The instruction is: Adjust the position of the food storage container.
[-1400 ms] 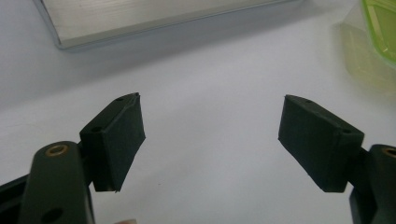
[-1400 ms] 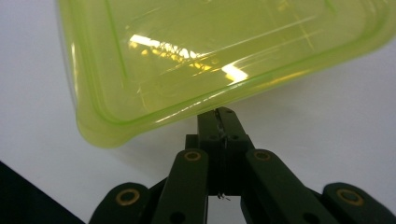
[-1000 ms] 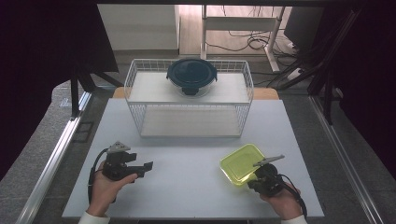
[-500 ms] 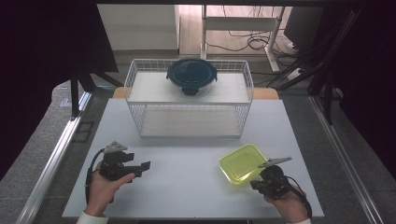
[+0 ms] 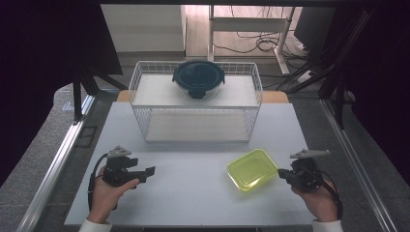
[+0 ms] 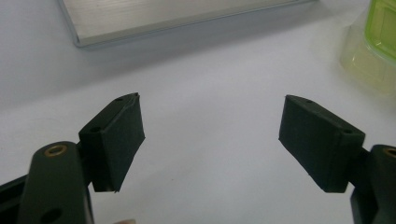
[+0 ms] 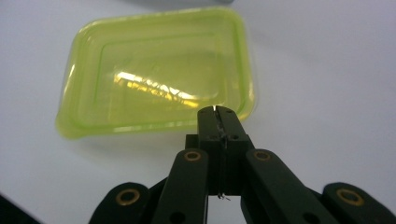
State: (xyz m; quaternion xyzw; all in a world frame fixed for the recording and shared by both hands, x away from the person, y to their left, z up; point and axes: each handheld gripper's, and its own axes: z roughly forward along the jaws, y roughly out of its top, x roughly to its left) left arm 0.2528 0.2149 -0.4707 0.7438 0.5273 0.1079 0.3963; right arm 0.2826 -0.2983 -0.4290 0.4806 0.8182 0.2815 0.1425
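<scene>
A translucent yellow-green rectangular container (image 5: 252, 169) (image 7: 159, 70) lies on the white table (image 5: 193, 193) at the front right. My right gripper (image 5: 283, 174) (image 7: 218, 112) is shut, its tips at the container's near right rim, and I see nothing held between them. At the front left my left gripper (image 5: 147, 171) (image 6: 212, 135) is open over bare table, its jaws wide apart with nothing between them. In the left gripper view, a corner of the yellow-green container (image 6: 378, 42) sits at the upper right.
A white wire basket (image 5: 196, 104) stands at the back middle of the table, and a dark round lidded container (image 5: 198, 77) rests on its top shelf. In the left gripper view, the edge of a pale flat shelf (image 6: 163, 16) lies ahead.
My right gripper has drawn back to the right, off the container's edge. The container and the left gripper have stayed where they were.
</scene>
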